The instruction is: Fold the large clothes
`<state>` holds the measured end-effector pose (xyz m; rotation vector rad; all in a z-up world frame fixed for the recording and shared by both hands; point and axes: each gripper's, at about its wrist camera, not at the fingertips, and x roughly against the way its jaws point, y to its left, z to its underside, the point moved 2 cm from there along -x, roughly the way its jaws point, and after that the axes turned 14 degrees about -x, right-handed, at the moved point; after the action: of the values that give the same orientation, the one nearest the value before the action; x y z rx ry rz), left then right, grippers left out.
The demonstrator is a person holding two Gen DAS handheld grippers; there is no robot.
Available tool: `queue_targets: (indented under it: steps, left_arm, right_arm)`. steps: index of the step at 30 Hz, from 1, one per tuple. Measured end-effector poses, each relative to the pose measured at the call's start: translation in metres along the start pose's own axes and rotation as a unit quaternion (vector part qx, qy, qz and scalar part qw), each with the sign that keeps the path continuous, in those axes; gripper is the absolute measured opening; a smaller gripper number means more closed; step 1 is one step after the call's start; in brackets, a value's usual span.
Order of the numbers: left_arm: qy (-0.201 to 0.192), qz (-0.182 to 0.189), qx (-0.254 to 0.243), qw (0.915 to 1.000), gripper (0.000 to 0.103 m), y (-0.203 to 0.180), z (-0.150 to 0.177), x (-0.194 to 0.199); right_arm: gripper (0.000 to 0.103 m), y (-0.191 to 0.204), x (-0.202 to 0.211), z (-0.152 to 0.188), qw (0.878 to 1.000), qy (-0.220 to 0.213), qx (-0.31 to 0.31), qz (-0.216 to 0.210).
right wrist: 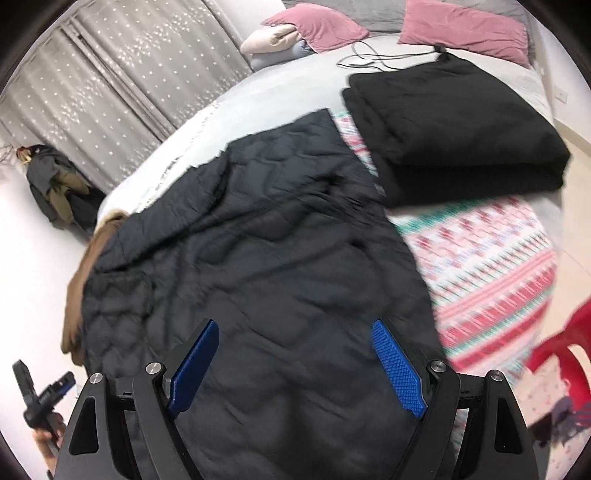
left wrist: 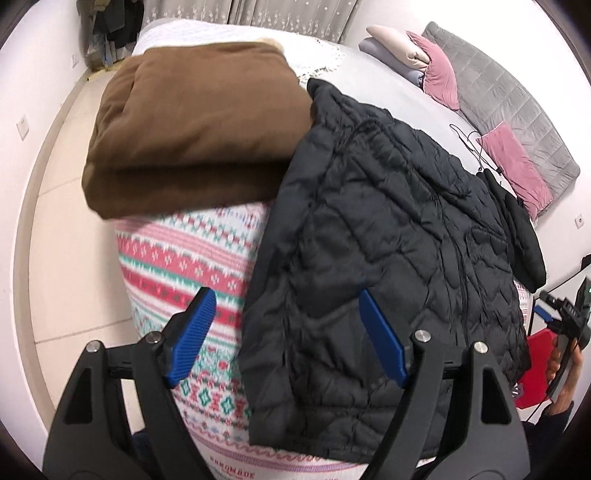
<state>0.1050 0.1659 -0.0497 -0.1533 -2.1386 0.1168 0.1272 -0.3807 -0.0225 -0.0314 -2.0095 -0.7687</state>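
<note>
**Both grippers spread wide over the quilted jacket**

Fingers of the left gripper (left wrist: pixel 286 338) are released, blue pads far apart and gripping nothing. Beneath them lies a bed (left wrist: pixel 413 92) spread with a pink, white and teal patterned blanket (left wrist: pixel 192 258). Pale floor tiles (left wrist: pixel 74 240) run to the left of the fingers, grey curtains (left wrist: pixel 258 11) hang far ahead, and pink pillows (left wrist: pixel 513 166) lean on a grey headboard (left wrist: pixel 517 110) ahead to the right. A dark quilted puffer jacket (left wrist: pixel 369 240) lies on the blanket, its left edge passing between the fingers and its bulk under the right one. A folded brown garment (left wrist: pixel 195 136) sits ahead left, touching the jacket.

Right gripper (right wrist: pixel 295 363) fingers are likewise spread and empty. The jacket (right wrist: pixel 258 258) fills the space between and ahead of them. A folded black garment (right wrist: pixel 454 140) rests ahead right on the blanket (right wrist: pixel 491 266), star-dotted curtains (right wrist: pixel 129 66) hang ahead left, and a red plastic chair (right wrist: pixel 561 350) stands right of the fingers.
</note>
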Motion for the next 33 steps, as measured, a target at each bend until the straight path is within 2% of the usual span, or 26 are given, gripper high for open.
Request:
queue_targets:
  steps: [11,14,16,18,19,23,27,28,31,33]
  left_arm:
    - [0.034,0.001,0.017,0.9993,0.080,0.003,0.039,-0.008]
    - [0.039,0.017,0.039,0.9983,0.080,0.007,0.051,-0.009]
    - [0.026,0.029,0.051,0.9980,0.080,0.006,0.057,-0.003]
    - [0.019,0.041,0.048,0.9978,0.080,0.001,0.060,0.000]
    - [0.019,0.045,0.045,0.9978,0.080,-0.002,0.061,0.000]
    - [0.027,0.046,0.047,0.9975,0.080,-0.006,0.062,-0.007]
    - [0.027,0.077,0.086,0.9929,0.078,-0.001,0.065,-0.012]
    - [0.025,0.080,0.092,0.9922,0.073,0.000,0.066,-0.012]
    - [0.028,0.081,0.094,0.9918,0.046,0.001,0.068,-0.013]
    - [0.033,0.087,0.101,0.9904,0.045,0.003,0.069,-0.014]
  right_arm:
    - [0.085,-0.081,0.027,0.028,0.999,0.024,-0.044,0.016]
    - [0.082,-0.100,0.030,0.038,0.997,0.037,-0.063,0.021]
    - [0.082,-0.114,0.030,0.046,0.995,0.052,-0.080,0.020]
    - [0.077,-0.121,0.028,0.053,0.994,0.068,-0.091,0.004]
    - [0.071,-0.121,0.026,0.057,0.993,0.075,-0.094,-0.002]
    - [0.035,-0.129,0.015,0.069,0.986,0.101,-0.131,-0.020]
    - [0.019,-0.127,0.008,0.074,0.984,0.107,-0.140,-0.020]
    - [0.011,-0.125,0.011,0.073,0.985,0.102,-0.136,-0.024]
    - [0.007,-0.116,0.022,0.071,0.990,0.073,-0.118,-0.016]
    - [0.006,-0.115,0.031,0.068,0.991,0.053,-0.119,-0.012]
